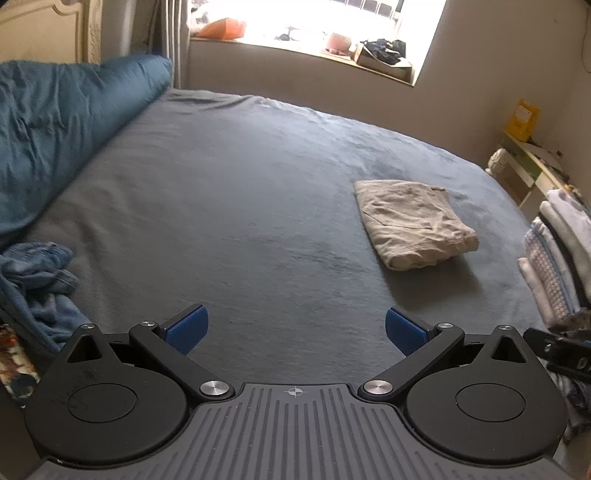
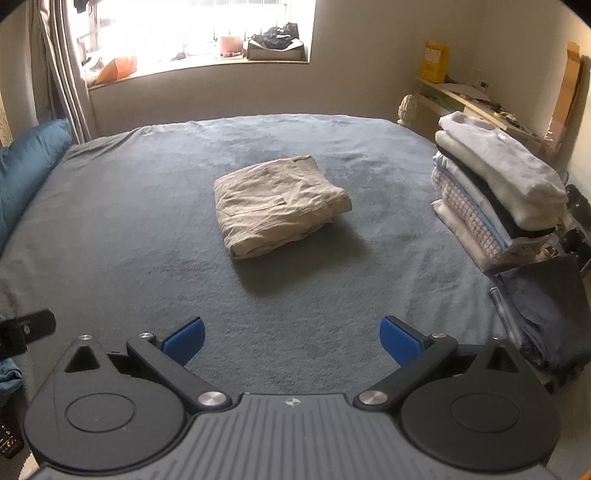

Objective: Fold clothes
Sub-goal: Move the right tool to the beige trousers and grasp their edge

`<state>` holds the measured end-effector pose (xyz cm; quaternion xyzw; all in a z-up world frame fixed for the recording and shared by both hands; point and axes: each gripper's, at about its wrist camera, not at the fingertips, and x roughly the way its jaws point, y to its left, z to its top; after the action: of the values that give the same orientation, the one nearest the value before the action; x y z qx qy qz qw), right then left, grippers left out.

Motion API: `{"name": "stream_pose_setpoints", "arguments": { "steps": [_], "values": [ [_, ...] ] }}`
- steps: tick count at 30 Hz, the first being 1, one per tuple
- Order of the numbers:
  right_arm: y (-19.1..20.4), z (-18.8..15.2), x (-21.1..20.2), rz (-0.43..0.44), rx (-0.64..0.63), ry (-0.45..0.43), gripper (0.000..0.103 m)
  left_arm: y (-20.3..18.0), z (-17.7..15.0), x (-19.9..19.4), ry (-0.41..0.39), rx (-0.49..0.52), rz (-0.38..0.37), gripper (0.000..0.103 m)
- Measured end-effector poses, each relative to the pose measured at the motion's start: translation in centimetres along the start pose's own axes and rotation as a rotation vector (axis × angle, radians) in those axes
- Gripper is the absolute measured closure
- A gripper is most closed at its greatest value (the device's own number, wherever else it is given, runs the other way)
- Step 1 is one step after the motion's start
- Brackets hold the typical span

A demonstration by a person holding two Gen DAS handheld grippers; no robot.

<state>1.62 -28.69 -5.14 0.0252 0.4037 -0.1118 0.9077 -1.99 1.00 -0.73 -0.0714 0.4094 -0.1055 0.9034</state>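
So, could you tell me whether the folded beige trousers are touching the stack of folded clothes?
Apart: the right wrist view shows bare bedsheet between the beige trousers and the stack.

Daylight from the blown-out window (image 2: 192, 33) leaves the room dim, with fisheye bending at the edges.

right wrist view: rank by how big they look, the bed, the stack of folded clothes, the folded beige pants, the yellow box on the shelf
1. bed
2. stack of folded clothes, though nearness may flatter it
3. folded beige pants
4. yellow box, farthest away
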Motion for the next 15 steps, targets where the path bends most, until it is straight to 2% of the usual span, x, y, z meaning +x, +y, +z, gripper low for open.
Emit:
{"name": "stream_pose_setpoints", "arguments": {
  "steps": [3,5,8,11,13,15],
  "values": [
    [-1.3,1.1,-0.1,0.009,0.02,0.006,0.0,-0.1,1.2,2.1,0.041,0.039,-0.087,0.0],
    [-2.3,2.2,-0.5,0.01,0.019,-0.001,0.0,-0.6,2.1,3.1,0.021,0.106,-0.052,0.0],
    [-3.3,4.5,-1.7,-0.018,-0.038,-0.058,0.0,-1.4,2.9,3.5,-0.06,0.198,0.01,0.0],
    [-4.0,6.1,-1.7,-0.016,-0.083,-0.139,0.0,-1.2,2.3,3.8,-0.099,0.143,0.034,0.0],
    [-4.6,6.9,0.4,0.035,-0.039,-0.14,0.0,-1.0,2.1,4.9,-0.066,0.063,0.015,0.0],
    [-5.3,7.4,3.8,0.105,0.062,-0.113,0.0,-1.4,2.0,6.5,-0.037,0.019,-0.003,0.0]
  ]
}}
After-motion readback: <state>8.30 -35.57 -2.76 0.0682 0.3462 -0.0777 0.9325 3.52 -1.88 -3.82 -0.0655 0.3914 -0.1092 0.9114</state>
